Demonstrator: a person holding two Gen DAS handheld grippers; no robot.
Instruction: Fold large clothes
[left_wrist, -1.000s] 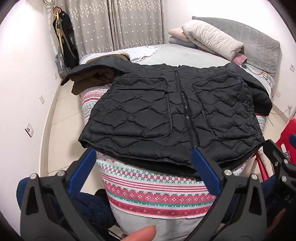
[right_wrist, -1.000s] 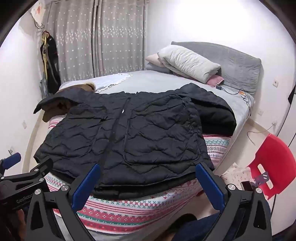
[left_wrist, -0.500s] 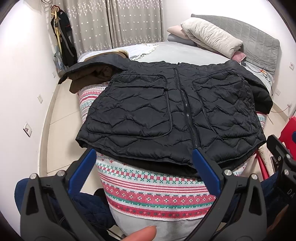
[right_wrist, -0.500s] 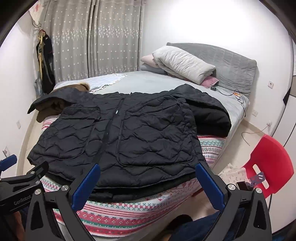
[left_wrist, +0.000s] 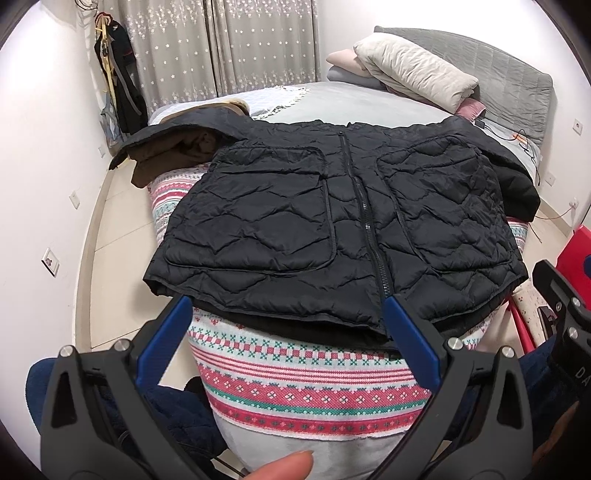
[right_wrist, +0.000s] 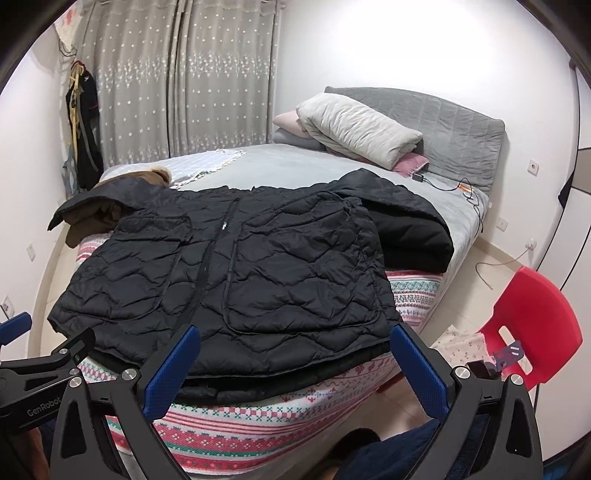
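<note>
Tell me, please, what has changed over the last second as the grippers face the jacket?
Both grippers have drifted slightly: the black quilted jacket sits a little lower in the right wrist view, and little differs in the left. Nothing was grasped or released. The left gripper and right gripper stay open, short of the hem; the jacket lies unmoved.

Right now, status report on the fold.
Left tongs open, right tongs open, both empty. Black quilted jacket flat, zipped, unfolded. Brown garment under its sleeve.

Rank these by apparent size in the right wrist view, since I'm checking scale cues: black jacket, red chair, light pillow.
1. Black jacket, clearly largest.
2 and 3. Red chair and light pillow look alike; the chair sits nearer the camera, so I won't rank them.
</note>
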